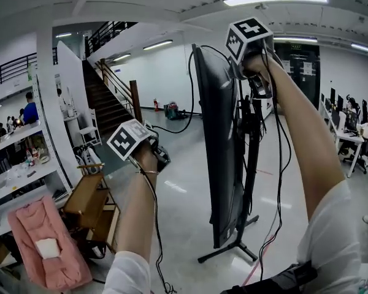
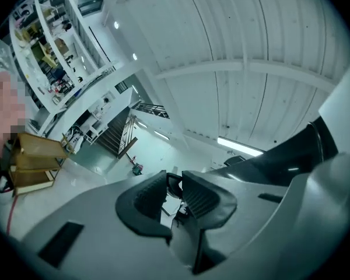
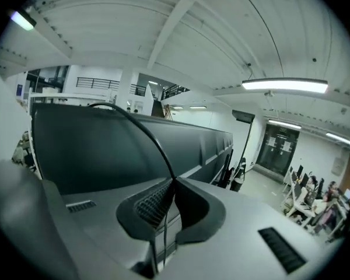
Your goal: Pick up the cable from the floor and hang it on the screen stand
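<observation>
Right gripper (image 3: 174,182) pinches cable (image 3: 157,143) beside screen (image 3: 99,150); left gripper (image 2: 174,186) fingers narrow, seemingly on cable

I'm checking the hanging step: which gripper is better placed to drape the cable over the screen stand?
Right, probably. The right gripper is shut on the cable and raised at the top edge of the screen; the left gripper sits lower, off to the side of it, jaws apart.
</observation>
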Motion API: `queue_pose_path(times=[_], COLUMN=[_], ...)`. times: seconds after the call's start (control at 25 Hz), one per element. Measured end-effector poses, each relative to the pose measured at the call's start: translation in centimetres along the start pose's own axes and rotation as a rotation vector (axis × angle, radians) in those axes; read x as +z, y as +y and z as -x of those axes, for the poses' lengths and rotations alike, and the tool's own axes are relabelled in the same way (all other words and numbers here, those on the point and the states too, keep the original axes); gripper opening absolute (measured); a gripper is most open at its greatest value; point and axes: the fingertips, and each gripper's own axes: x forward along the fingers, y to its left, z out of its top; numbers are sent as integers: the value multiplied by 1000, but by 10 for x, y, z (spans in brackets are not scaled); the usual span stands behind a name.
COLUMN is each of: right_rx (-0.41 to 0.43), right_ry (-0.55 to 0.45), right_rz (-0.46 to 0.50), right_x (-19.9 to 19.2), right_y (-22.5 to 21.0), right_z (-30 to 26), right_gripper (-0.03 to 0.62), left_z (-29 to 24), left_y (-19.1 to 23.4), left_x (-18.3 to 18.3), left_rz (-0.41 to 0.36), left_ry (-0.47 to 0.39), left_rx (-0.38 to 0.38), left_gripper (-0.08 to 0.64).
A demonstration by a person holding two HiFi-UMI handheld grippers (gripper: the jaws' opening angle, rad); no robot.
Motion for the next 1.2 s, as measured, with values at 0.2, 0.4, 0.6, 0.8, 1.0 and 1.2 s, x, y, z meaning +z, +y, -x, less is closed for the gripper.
queue_pose_path(times=[0.2, 0.4, 0.6, 0.8, 1.0, 1.2], right_rx=[110, 191, 292, 295, 314, 300], right_ry=[-147, -199, -277, -435, -532, -549], right_rz=[-54, -79, -89, -102, -179, -185], right_x=[-16, -48, -67, -65, -68, -86], right_y=[8, 9, 21, 14, 12, 14], right_z=[-8, -5, -2, 10, 13, 13], right_gripper=[28, 28, 28, 29, 29, 32], left_z=[1, 26, 44, 61, 76, 94], left_y=[4, -41, -58, -68, -62, -47], left_x=[-50, -88, -111, -121, -123, -137], left_rz=[-123, -387, -456, -445, -467, -467], left_ry=[9, 42, 72, 95, 94, 139], left_rx=[-68, -199, -264, -298, -273, -239], left_gripper=[86, 83, 83, 83, 83, 83])
